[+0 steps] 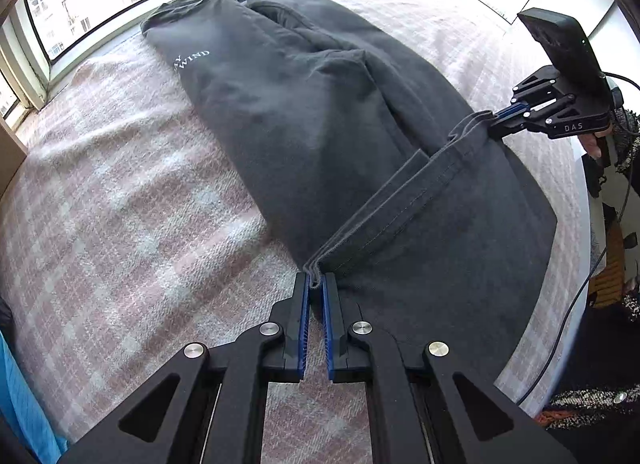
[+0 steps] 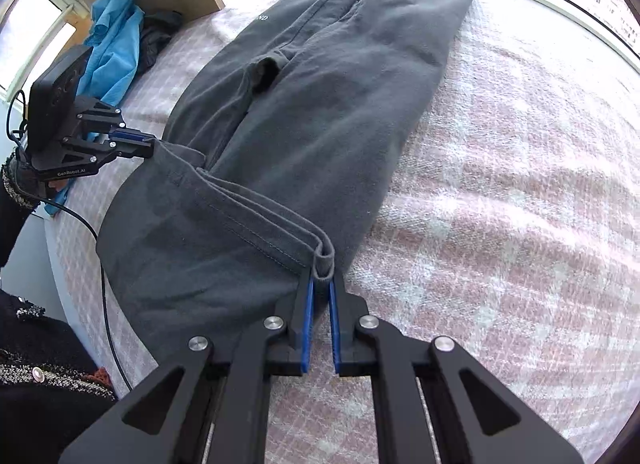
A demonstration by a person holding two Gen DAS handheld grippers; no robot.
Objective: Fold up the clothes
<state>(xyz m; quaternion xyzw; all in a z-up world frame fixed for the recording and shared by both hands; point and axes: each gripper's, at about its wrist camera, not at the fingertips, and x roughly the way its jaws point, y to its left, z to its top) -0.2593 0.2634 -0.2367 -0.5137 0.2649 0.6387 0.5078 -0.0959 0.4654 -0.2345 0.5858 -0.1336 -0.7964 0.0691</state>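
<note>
The grey garment [image 1: 304, 112], folded lengthwise, lay toward twelve o'clock; each hand-held gripper [image 1: 316, 284] [image 2: 322, 284] was clamped on its hem [image 1: 400, 208], cross-fold remaining.

A home bedroom; a pink-and-white checked woven blanket [image 2: 500, 192] covers the bed; white-framed bay windows [image 1: 100, 4] at twelve o'clock face apartment blocks.

- Dark grey garment [image 1: 320, 112], small white lettering [image 1: 192, 60].
- Pink-and-white plaid blanket [image 1: 120, 224].
- Bright blue cloth [image 2: 116, 40] crumpled.
- Black grippers, blue pads [image 1: 306, 328].
</note>
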